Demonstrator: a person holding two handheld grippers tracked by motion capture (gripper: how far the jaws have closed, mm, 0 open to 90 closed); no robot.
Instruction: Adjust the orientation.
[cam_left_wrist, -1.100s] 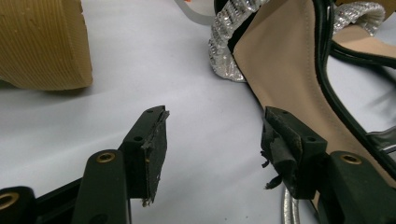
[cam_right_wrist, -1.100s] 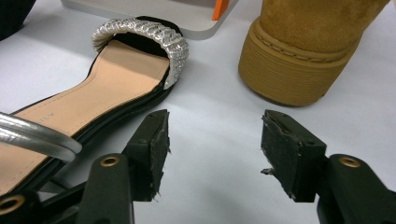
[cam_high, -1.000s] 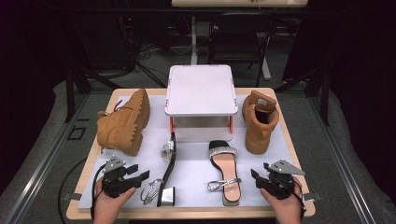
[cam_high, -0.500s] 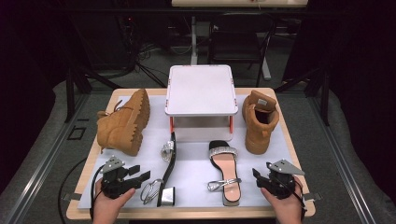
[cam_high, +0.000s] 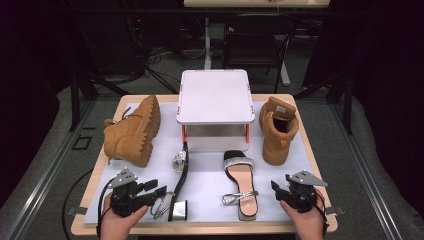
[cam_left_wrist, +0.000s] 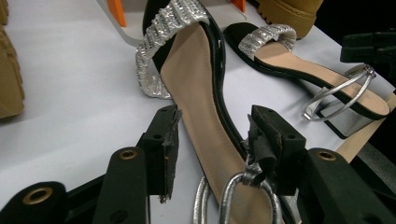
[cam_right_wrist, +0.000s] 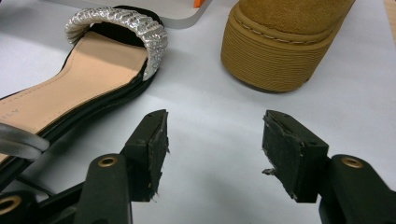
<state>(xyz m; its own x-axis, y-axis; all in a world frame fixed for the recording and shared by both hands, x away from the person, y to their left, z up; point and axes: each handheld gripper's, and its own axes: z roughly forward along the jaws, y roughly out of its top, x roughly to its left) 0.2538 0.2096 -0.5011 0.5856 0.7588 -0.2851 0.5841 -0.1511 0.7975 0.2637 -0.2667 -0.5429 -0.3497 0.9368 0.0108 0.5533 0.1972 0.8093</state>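
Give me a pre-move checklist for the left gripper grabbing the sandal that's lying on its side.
1. Left gripper straddles the tipped sandal, jaws just been closing: ok.
2. Pads pressing on the sole: not ok, a gap shows on both sides.
3. Ankle strap clear of the jaws: not ok, it sits against one pad.
4. Upright sandal apart from the tipped one: ok.
5. Right gripper open over bare mat, holding nothing: ok.
6. White stand top free: ok.
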